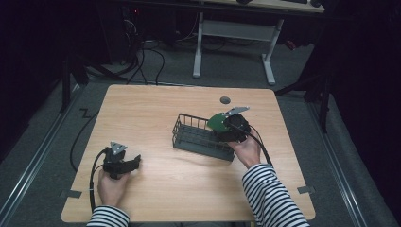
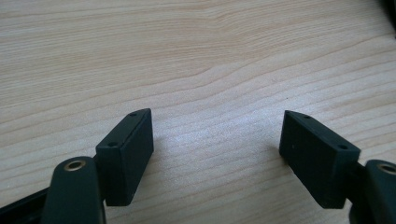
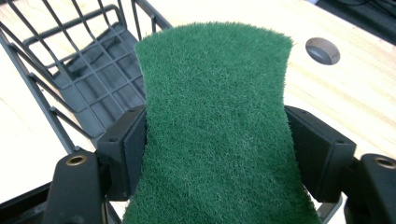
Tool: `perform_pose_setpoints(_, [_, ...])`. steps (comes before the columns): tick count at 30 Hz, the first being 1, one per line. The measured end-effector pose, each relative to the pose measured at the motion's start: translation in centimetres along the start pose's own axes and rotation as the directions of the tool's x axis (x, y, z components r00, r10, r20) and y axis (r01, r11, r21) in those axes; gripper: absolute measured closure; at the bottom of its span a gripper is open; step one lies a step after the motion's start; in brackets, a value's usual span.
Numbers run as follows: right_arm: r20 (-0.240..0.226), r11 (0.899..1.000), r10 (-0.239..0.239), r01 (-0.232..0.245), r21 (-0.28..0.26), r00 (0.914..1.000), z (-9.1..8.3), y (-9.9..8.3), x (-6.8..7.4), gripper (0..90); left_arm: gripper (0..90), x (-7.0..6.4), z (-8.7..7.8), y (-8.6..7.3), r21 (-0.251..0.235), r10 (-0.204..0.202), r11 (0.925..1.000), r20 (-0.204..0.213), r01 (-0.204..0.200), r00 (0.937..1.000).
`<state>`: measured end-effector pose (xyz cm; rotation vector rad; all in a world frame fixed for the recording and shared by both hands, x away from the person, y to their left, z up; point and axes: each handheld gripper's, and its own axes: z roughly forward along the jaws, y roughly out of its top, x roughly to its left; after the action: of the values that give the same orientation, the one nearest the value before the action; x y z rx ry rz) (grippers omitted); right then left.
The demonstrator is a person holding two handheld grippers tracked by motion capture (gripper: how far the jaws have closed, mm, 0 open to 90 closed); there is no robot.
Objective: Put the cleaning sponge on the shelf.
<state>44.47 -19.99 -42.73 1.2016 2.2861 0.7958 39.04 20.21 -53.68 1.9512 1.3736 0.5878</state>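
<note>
between the right claw's [image 3: 217, 144] jaws: green sponge [image 3: 215, 116].

Scouring pad [image 3: 215, 121]: dark green, fuzzy-textured. Wire basket [image 1: 201, 137]: dark grey; both claws, left [image 2: 217, 154] and right [image 3: 217, 154]: black. Table [image 1: 156, 109]: light wood grain; sleeves [image 1: 269, 196]: black-and-white stripes.

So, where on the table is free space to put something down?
The far left of the table, beyond the left gripper, is bare wood. So is the near strip between the two hands. It is crowded at the wire basket, where the right gripper holds the green sponge above its right end.
</note>
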Motion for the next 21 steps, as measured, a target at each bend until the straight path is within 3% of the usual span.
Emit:
perform_pose_setpoints(13, [0.001, 0.999, -0.028, 0.028, 0.032, 0.9996, 0.8, -0.5, 0.9, 27.6, 26.6, 0.0, 0.0, 0.0, 0.0, 0.0, 1.0, 0.0, 0.0, 1.0])
perform_pose_setpoints(21, [-0.007, 0.999, -0.009, 0.009, 0.048, 0.9999, 1.0, -0.7, 0.8, 26.7, 26.6, 0.0, 0.0, 0.0, 0.0, -0.001, 1.0, 0.0, 0.001, 1.0])
